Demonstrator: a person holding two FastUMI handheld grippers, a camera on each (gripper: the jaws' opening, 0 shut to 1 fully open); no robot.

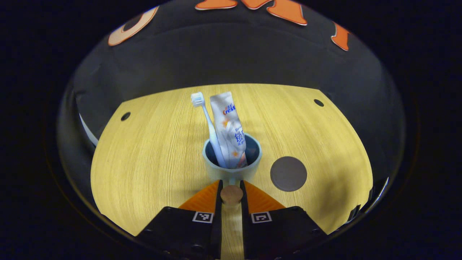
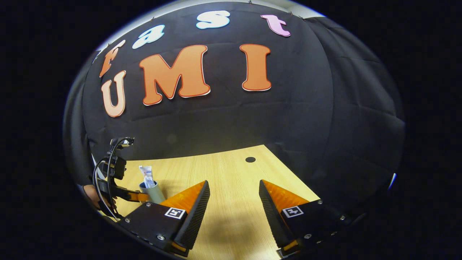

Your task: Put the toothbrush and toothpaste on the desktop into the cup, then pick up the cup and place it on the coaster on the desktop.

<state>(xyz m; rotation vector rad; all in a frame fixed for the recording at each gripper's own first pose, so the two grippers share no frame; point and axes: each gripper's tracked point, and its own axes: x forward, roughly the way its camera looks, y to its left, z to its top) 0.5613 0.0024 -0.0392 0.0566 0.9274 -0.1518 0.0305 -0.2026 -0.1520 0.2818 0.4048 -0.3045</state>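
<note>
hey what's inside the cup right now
Standing in the pale round cup are a white toothbrush, bristles up, and a white toothpaste tube. Their lower ends and the cup's bottom are hidden by its wall.

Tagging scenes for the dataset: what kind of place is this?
Likely a staged recording booth, not a home: black cloth wall, bare wooden desktop, and only a cup and coaster set out.

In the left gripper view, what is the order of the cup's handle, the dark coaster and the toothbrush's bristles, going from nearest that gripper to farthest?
1. The cup's handle: between the fingers of the left gripper, nearest.
2. The coaster: flat on the desktop, just right of the cup.
3. The toothbrush's bristles: high above the cup's rim, farthest, beside the toothpaste.
</note>
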